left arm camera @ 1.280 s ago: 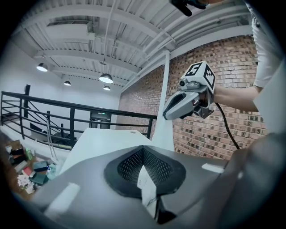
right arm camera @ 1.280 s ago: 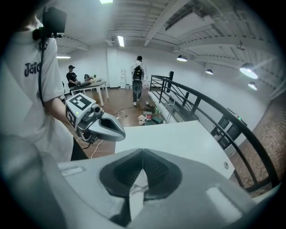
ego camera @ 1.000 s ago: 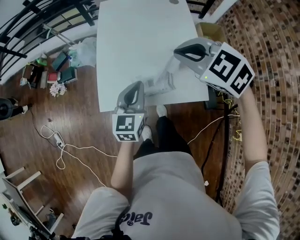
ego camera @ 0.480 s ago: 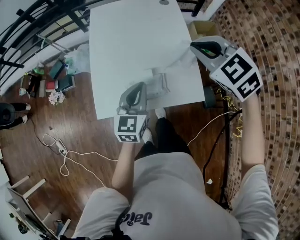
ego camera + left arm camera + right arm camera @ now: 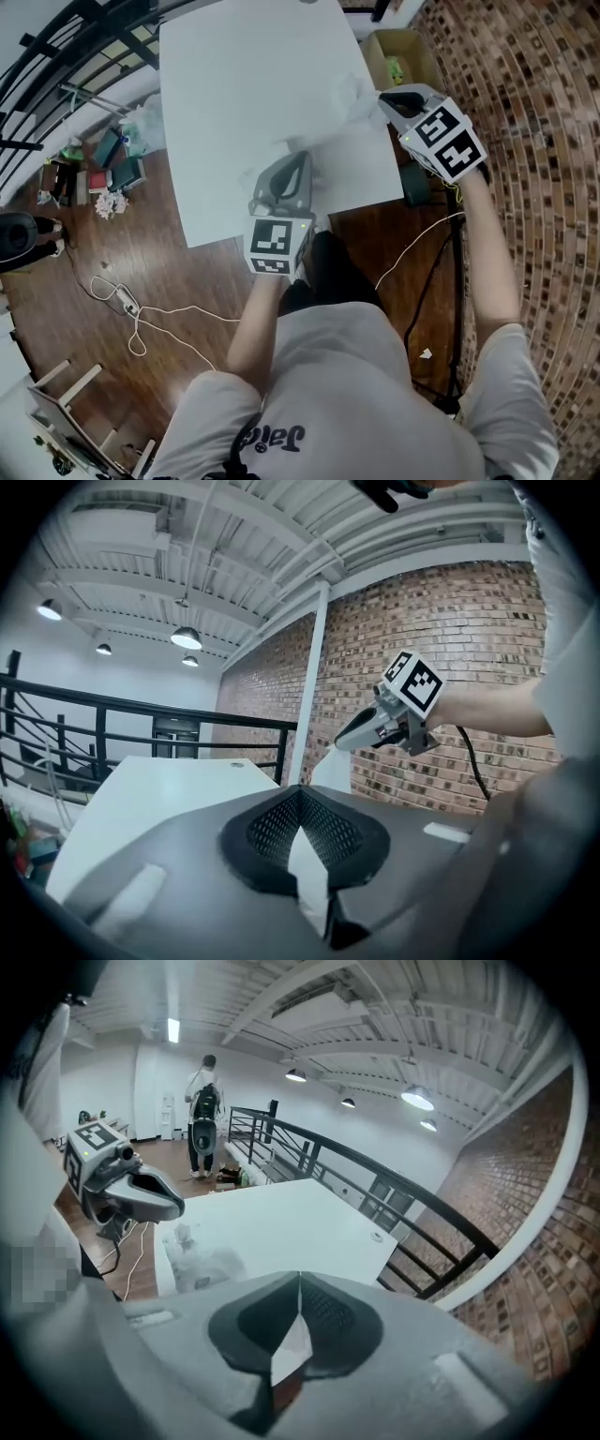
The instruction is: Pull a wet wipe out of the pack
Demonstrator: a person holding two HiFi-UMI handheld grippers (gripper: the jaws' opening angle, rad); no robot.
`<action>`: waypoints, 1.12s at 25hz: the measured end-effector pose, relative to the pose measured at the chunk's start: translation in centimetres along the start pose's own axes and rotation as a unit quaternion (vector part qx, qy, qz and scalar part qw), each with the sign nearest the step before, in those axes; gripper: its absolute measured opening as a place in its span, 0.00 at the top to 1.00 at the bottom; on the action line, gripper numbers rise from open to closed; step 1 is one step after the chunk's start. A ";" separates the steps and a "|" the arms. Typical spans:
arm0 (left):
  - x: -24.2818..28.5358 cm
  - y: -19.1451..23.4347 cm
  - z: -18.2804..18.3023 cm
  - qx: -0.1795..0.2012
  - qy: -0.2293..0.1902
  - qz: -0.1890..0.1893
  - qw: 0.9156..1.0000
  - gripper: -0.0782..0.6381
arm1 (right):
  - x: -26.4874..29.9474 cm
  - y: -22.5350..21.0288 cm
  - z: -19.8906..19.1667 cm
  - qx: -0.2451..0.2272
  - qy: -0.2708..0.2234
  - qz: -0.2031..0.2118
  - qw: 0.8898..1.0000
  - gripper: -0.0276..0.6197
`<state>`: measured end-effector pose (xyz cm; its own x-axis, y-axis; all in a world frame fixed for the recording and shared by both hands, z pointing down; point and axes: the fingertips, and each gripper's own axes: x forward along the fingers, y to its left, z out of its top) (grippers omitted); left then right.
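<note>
The wet wipe pack [image 5: 202, 1265] lies crumpled on the white table [image 5: 244, 84]. In the head view my left gripper [image 5: 292, 161] covers most of it. That gripper hovers just above the pack's near end with its pads together and nothing visible between them. My right gripper [image 5: 386, 97] is at the table's right edge, shut on a white wet wipe [image 5: 349, 94]. The wipe [image 5: 330, 766] hangs from its tip, clear of the pack, in the left gripper view.
A cardboard box [image 5: 403, 52] stands on the floor beyond the table's right corner, with a dark bin [image 5: 412, 183] under the right arm. Books and bags [image 5: 103, 155] clutter the floor at left, next to a black railing [image 5: 56, 56]. A person [image 5: 202, 1115] stands far off.
My right gripper has swung out to the table's right edge and dropped lower, drawing the wipe away from the pack. My left gripper has slid right and forward over the pack.
</note>
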<state>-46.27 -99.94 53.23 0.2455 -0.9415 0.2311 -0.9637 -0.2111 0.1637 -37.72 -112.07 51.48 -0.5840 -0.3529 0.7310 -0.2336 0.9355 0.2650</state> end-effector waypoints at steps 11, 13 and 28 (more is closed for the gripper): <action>0.2 -0.3 -1.9 0.001 0.031 0.007 1.000 0.87 | 10.8 0.3 -9.4 0.116 0.041 0.000 0.992 0.95; -0.6 -0.1 -1.9 0.003 0.033 0.009 0.999 0.87 | 11.8 1.0 -10.6 0.143 0.047 0.001 0.989 0.78; -8.8 0.2 5.5 0.021 -0.047 0.026 0.998 0.87 | 0.7 5.8 1.4 0.145 -0.117 -0.036 0.982 0.73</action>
<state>-49.23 -93.20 45.92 0.1862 -0.9716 0.1462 -0.9788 -0.1704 0.1140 -40.53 -106.89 52.65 -0.7129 -0.4437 0.5431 -0.4726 0.8761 0.0955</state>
